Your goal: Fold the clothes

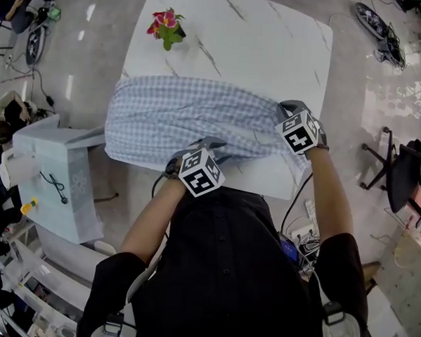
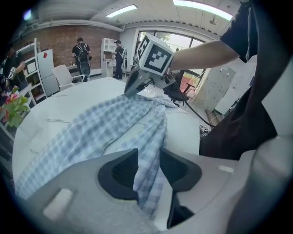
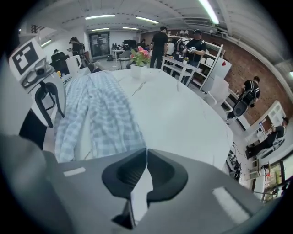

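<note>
**Head view.** A white table top (image 1: 273, 48) with grey marble veining is seen from above. A blue-and-white checked fabric garment (image 1: 185, 117) is laid crosswise along its near side, bunched into long folds, and its left end reaches the table's left edge. A small potted plant (image 1: 166, 27) with pink and red flowers stands at the far left corner, well apart from the cloth. The left gripper (image 1: 210, 144) is held at the garment's near edge, about midway along it. The right gripper (image 1: 287, 110) is held at the garment's right end. A white boxy paper bag (image 1: 58, 184) stands on the floor to the left of the table.

**Left gripper view.** The left gripper (image 2: 149, 169) is clamped on a gathered fold of the checked cloth. The fold runs up between the two dark pads and out across the table towards the right gripper (image 2: 137, 84).

**Right gripper view.** The jaws of the right gripper (image 3: 145, 157) are brought together, tip against tip, with only a hairline between them. The garment's edge (image 3: 105, 123) ends right at the tips. Whether a thin layer of cloth is pinched there cannot be told. The left gripper (image 3: 46, 98) is seen at the far left, beside the cloth.
</note>
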The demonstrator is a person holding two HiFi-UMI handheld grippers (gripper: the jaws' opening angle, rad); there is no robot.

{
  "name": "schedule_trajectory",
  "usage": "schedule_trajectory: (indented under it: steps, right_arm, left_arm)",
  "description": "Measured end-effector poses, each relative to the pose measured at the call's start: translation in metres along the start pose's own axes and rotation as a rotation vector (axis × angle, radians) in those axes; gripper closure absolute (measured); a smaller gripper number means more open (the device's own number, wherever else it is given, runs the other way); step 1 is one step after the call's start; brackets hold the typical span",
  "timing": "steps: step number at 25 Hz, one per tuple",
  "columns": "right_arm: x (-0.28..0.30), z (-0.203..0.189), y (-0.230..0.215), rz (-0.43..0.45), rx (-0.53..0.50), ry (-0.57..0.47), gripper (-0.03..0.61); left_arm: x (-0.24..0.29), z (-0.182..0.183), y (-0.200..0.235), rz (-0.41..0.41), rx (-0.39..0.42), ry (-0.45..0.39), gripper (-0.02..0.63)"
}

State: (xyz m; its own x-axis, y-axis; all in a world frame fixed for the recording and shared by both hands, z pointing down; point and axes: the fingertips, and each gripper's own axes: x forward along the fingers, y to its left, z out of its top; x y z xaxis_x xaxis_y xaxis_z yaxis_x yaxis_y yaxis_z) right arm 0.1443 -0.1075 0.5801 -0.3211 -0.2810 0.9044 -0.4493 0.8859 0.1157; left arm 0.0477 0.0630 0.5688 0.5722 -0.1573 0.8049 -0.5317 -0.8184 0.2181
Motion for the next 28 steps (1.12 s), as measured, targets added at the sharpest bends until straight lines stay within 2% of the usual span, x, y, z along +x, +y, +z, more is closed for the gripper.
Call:
schedule_trajectory:
  steps: [3, 6, 8, 13, 20, 22, 24, 25, 28]
  right_arm:
    - [-0.003, -0.003, -0.001, -0.037, -0.020, -0.020, 0.565]
    - [0.000, -0.005, -0.008, -0.078, -0.158, 0.005, 0.565]
    - [0.005, -0.002, -0.014, -0.090, -0.214, 0.022, 0.565]
    - [0.016, -0.001, -0.024, -0.064, -0.194, 0.027, 0.565]
    - [0.031, 0.010, -0.059, -0.094, -0.298, 0.004, 0.565]
    - [0.032, 0.012, -0.061, -0.066, -0.294, -0.018, 0.560]
    - [0.025, 0.014, -0.057, 0.006, -0.228, -0.056, 0.481]
    - [0.017, 0.014, -0.055, 0.043, -0.191, -0.083, 0.463]
    - [-0.016, 0.000, -0.049, 0.099, -0.167, -0.160, 0.457]
  left_arm:
    - [-0.003, -0.001, -0.006, -0.013, 0.009, 0.006, 0.457]
    - [-0.003, 0.003, -0.008, -0.018, 0.024, 0.009, 0.457]
    - [-0.003, 0.006, -0.005, -0.013, 0.027, 0.008, 0.457]
    - [-0.001, 0.008, -0.005, 0.005, 0.017, 0.008, 0.460]
    - [0.006, 0.024, -0.013, 0.081, -0.070, 0.002, 0.463]
    - [0.012, 0.032, -0.018, 0.112, -0.107, 0.000, 0.463]
    - [0.019, 0.043, -0.024, 0.145, -0.153, -0.009, 0.463]
    - [0.024, 0.049, -0.028, 0.159, -0.177, -0.016, 0.463]
    - [0.039, 0.067, -0.045, 0.192, -0.227, -0.030, 0.463]
